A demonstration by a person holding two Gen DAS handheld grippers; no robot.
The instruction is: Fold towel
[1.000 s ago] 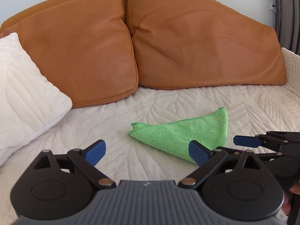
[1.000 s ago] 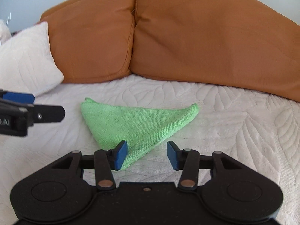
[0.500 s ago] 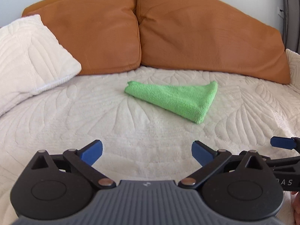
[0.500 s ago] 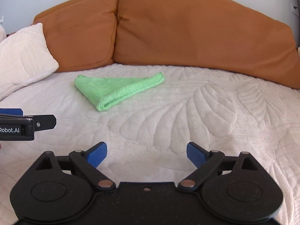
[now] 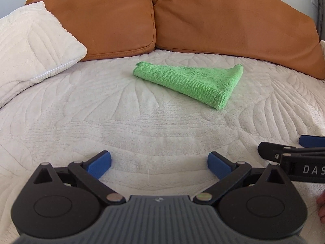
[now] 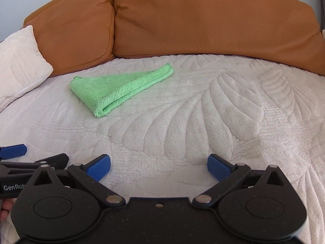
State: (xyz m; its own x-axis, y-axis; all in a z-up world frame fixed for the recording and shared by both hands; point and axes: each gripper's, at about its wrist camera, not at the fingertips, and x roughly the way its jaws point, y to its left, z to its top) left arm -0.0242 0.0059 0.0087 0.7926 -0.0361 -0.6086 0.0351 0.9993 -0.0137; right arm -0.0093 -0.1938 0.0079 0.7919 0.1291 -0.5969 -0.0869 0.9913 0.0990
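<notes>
- Lying in a folded triangle, the towel (image 5: 195,82) sits at 12 o'clock on the bedspread (image 5: 142,126), near the brown cushions (image 5: 223,18).
- Left gripper (image 5: 159,163) and right gripper (image 6: 159,164): tongs apart, empty, well clear of it.
- Judged finished; leave the fold alone.
- Open quilt all round; a pillow (image 5: 30,46) at 10 o'clock.

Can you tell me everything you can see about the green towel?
The green towel is bright green and looks like fuzzy, nubby microfiber cloth. It is folded into a flat triangle with several layers stacked; the layered edges show along its near side in the right wrist view. It lies flat on the white quilted cover, in front of the brown cushions. Only the cover touches it. Both claws are open and well away from it, holding nothing.
</notes>
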